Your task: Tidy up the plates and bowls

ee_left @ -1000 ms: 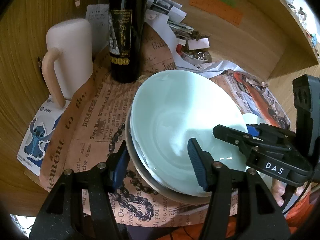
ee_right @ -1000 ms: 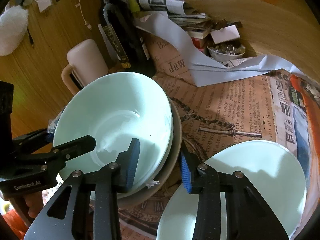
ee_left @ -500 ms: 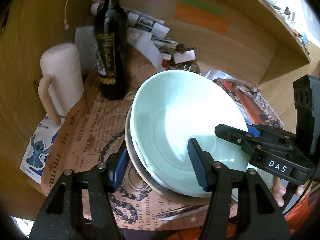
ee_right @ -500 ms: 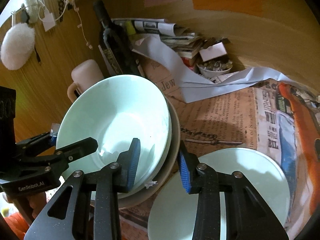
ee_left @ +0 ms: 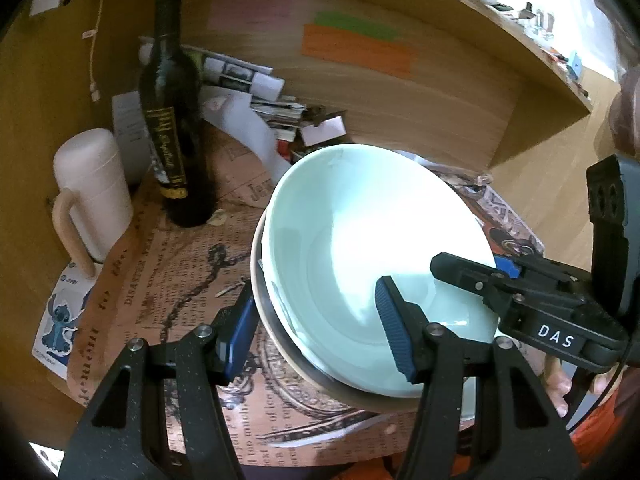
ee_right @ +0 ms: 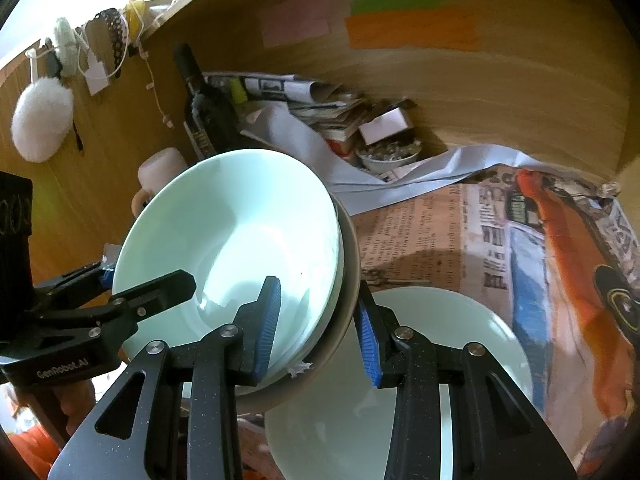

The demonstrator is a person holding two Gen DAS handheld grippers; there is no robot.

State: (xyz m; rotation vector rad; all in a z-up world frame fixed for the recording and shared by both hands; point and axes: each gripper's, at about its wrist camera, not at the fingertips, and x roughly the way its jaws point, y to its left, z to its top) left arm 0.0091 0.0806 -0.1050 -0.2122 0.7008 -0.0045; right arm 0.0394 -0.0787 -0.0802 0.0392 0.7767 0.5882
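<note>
Both the left gripper (ee_left: 316, 334) and the right gripper (ee_right: 316, 326) clamp the rim of the stacked bowls (ee_left: 372, 256) (lifted, tilted), apparently to set them level on the plate (ee_right: 460, 340).

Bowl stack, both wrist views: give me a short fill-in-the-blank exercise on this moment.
1. The bowl stack is gripped at opposite rims by ___ grippers.
2. Its top bowl is pale ___.
3. Under the right gripper lies a separate pale ___.
4. The upright dark ___ stands beside the pink mug.

Missing: both; green; plate; bottle
</note>
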